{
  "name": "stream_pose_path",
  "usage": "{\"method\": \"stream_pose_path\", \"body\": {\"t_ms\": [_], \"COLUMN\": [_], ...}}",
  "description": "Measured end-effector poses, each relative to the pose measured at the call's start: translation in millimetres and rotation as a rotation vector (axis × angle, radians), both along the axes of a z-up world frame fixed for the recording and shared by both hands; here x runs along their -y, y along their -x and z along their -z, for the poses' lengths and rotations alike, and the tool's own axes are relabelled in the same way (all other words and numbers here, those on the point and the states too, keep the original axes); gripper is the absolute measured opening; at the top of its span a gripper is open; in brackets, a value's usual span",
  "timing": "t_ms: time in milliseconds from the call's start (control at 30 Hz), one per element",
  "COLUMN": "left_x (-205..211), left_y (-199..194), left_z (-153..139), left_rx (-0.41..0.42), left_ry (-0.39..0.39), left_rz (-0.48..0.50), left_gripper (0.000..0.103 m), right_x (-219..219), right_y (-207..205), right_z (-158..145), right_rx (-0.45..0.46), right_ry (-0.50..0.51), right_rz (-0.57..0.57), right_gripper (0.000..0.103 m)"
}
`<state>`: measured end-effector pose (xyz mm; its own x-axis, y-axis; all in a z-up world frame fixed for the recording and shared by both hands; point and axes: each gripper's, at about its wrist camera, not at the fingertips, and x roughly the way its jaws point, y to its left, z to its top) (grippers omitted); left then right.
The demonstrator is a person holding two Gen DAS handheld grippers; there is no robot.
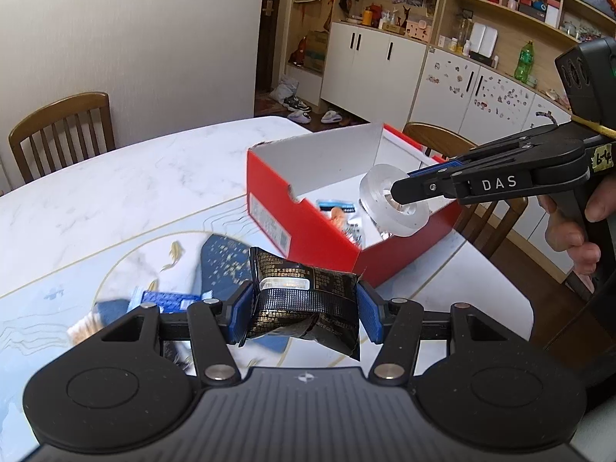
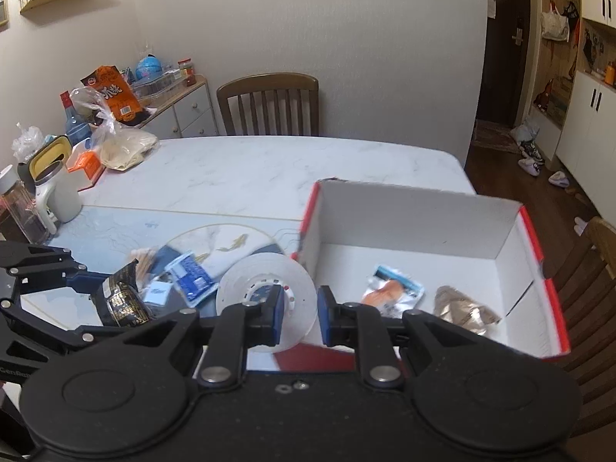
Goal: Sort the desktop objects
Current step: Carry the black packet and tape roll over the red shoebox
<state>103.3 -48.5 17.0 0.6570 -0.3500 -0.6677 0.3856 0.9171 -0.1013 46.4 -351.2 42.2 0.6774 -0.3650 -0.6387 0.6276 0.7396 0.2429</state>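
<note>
Over cardboard box [image 2: 423, 223], right fingers [image 2: 280, 308] pinch clear disc [image 2: 265, 285]; left fingers [image 1: 242, 308] squeeze crinkly black packet [image 1: 304, 300].

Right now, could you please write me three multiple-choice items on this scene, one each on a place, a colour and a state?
1. Where is the tape roll held?
A. Above the box's near edge
B. On a chair
C. Under the table

2. What colour is the outside of the box?
A. Green
B. Red
C. Yellow

3. What is the left gripper doing?
A. Hanging open and empty
B. Shut on the black packet
C. Shut on a cup

Answers:
1. A: the left wrist view shows the right gripper carrying the clear roll over the box rim, off the table.
2. B: its outer walls are red, the inside white.
3. B: both blue pads press the sides of the packet, lifted clear of the table.
</note>
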Motion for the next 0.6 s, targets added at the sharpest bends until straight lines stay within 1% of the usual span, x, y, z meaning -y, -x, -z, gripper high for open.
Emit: {"method": "stream_pose_path", "body": {"t_ms": [300, 367, 433, 500, 567, 600], "left_x": [41, 51, 60, 68, 75, 77], "left_y": [-23, -27, -33, -38, -45, -49], "left_z": [-5, -6, -7, -7, -6, -6], "left_rx": [0.005, 0.008, 0.008, 0.008, 0.005, 0.007], "left_ry": [-0.011, -0.021, -0.027, -0.030, -0.035, -0.038], "left_rz": [0.008, 0.015, 0.020, 0.027, 0.037, 0.033], "left_gripper": [0.056, 0.055, 0.056, 0.056, 0.056, 0.056], "right_x": [37, 44, 51, 58, 65, 67], "right_y": [27, 32, 37, 38, 37, 38], "right_z": [11, 13, 16, 19, 23, 23], "right_rx": [0.008, 0.014, 0.019, 0.018, -0.004, 0.000], "right_ry": [-0.012, -0.018, -0.020, -0.022, -0.017, -0.018], "right_rz": [0.008, 0.007, 0.011, 0.006, 0.006, 0.002], "right_gripper": [0.018, 0.012, 0.010, 0.004, 0.004, 0.004]}}
